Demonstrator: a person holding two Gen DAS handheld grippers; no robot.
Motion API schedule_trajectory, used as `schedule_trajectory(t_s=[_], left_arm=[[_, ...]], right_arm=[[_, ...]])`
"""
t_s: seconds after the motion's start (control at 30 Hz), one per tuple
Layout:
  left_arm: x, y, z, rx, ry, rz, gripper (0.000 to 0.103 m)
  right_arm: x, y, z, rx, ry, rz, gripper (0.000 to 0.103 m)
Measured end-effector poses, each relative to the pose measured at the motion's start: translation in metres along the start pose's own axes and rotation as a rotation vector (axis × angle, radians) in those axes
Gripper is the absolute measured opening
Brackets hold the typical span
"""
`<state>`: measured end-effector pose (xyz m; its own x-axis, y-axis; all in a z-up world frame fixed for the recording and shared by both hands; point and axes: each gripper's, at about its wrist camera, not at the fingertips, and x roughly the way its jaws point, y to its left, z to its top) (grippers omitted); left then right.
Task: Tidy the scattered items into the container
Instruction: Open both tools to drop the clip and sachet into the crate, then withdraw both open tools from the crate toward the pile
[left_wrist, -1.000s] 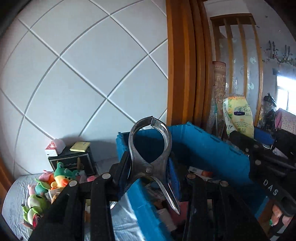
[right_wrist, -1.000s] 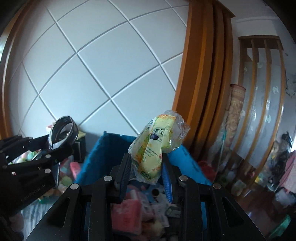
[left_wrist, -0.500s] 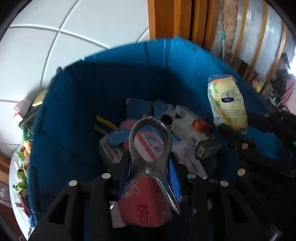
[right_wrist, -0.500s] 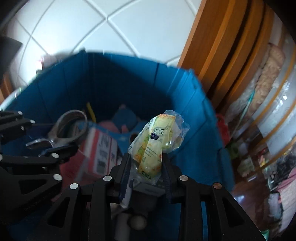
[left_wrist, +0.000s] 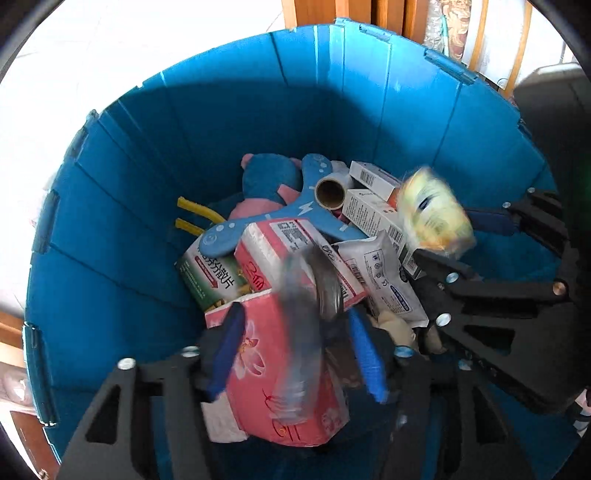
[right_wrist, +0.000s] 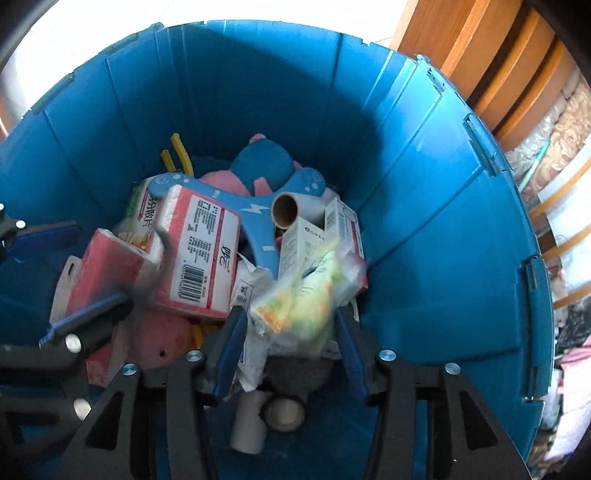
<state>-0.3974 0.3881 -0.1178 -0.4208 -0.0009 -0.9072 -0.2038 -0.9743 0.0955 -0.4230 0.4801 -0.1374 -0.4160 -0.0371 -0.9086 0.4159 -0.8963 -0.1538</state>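
- Left tongs (left_wrist: 295, 354) point steeply down into the blue container (left_wrist: 129, 221), jaws opening; the metal clamp (left_wrist: 310, 317) sits blurred between the blue pads, apparently loose and dropping, no pad pressing on it.
- Right tongs (right_wrist: 286, 347) are also over the container, jaws opening; the yellow-green snack bag (right_wrist: 306, 295) is blurred between the pads, looks released and not gripped.
- Both items are already inside the container walls, just above the pile, not yet settled.
- Pile below: pink tissue packs (left_wrist: 273, 373), a red-and-white box (right_wrist: 199, 254), a blue boomerang toy (left_wrist: 266, 221), a cardboard tube (right_wrist: 284, 212), white cartons (left_wrist: 369, 214), a blue-pink plush (left_wrist: 269, 181), yellow straws (left_wrist: 195, 214).
- Progress judgement: well along, with many items binned and these two at the drop. What remains outside cannot be told; neither view shows the surface.
- Room: container is deep, walls high all round, and the pile is well below the rim. Open floor shows along the right wall in the right wrist view.
- The two tongs sit close side by side, so each should lift straight up to clear the other.
- Wooden frame (right_wrist: 480, 55) sits just beyond the far right rim, so avoid swinging that way.
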Motion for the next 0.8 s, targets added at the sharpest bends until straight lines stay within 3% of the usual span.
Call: schedule_trajectory(t_s=[0.2,0.4,0.53,0.7,0.8], left_arm=[[-0.002,0.003,0.003,-0.011,-0.006,-0.003,0.063],[-0.02,0.007,0.0,-0.021,-0.064,-0.004,0.063],[-0.054,0.014,-0.009,-0.053,-0.153,-0.02,0.068],[-0.107,0.022,-0.033,-0.084,-0.294,-0.009,0.07],[-0.136,0.032,-0.05,-0.117,-0.367,0.016,0.07]], right_arm=[[-0.005,-0.002,0.0,0.012,-0.006,-0.026,0.051],[-0.034,-0.006,-0.003,0.006,-0.054,-0.059,0.053],[-0.073,-0.011,-0.01,0.017,-0.149,-0.07,0.069],[-0.128,-0.007,-0.023,0.029,-0.296,-0.043,0.073],[-0.157,0.0,-0.031,0.047,-0.388,0.012,0.082]])
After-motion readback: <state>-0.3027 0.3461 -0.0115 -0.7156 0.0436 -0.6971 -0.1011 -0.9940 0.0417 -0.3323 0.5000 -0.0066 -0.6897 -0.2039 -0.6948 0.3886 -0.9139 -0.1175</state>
